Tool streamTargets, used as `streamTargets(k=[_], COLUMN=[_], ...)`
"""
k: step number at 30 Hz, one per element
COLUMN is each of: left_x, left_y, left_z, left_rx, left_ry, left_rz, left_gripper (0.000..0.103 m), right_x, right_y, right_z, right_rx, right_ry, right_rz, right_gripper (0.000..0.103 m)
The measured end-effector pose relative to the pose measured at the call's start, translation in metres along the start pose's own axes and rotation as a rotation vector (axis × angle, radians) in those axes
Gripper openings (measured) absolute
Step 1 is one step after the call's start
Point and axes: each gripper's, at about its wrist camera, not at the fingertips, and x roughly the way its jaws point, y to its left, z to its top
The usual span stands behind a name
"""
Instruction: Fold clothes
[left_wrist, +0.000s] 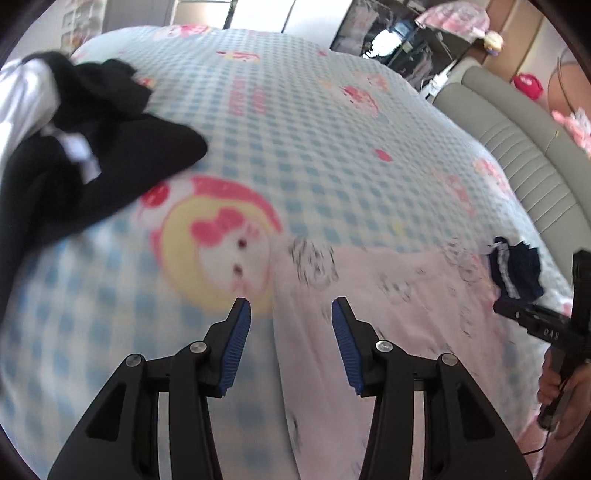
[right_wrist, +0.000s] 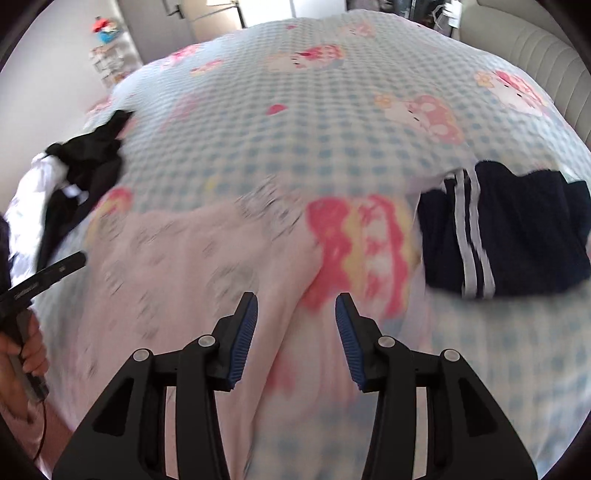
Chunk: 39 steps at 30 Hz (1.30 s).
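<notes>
Bedding fills both views: a blue-and-white checked bedspread printed with pink cartoon figures covers the bed, and a padded grey headboard runs along its far right side in the left wrist view.

Spread flat on the near part of the bed lies a pale pink garment with small dark printed marks; it reaches under both cameras, and motion blur hides its exact outline. To the left sits a heap of black clothing lying over something white. To the right of the pink garment, just beside its edge, rests a folded navy piece with white stripes.

Left hand-held gripper hangs just over the pink garment's left edge, its blue-padded fingers spread apart with nothing between them. Right hand-held gripper is likewise spread wide and empty above the pink cloth; whether either touches the fabric cannot be told. Each camera catches the other tool's black body at the frame edge, gripped by a person's hand.
</notes>
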Motion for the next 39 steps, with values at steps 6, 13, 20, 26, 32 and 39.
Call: streamTargets(k=[6,13,20,26,32,39], left_x=[0.037,-0.012,-0.041,-0.035,-0.070,-0.102], left_y=[0.001,-0.032,-0.084,-0.095,-0.068,-0.072], left_z=[0.022,-0.014,-0.079,-0.133,-0.173,-0.190], left_rx=[0.074,0.130,0.188,0.157,0.090,-0.009], left_ry=[0.031,-0.017,0.024,0.143,0.184,0.153], left_rz=[0.073,-0.009,-0.122,-0.131,-0.091,-0.262], left_gripper=[0.041,0.039,0.039,0.040,0.040,0.041], right_x=[0.043,0.040,-0.045,-0.050,-0.049,-0.081], right_y=[-0.011,-0.050,0.008,0.060,0.060,0.070], right_z=[0.032,0.029,-0.039,-0.111,-0.169,-0.190], right_rx=[-0.012,0.065,-0.011,-0.076,-0.058,-0.063], right_ry=[0.028,0.017,-0.044,0.028,0.073,0.035], right_rz=[-0.058,-0.210,0.056,0.135,0.085,0.113], right_gripper=[0.043,0.026,0.042,0.042,0.042,0.045])
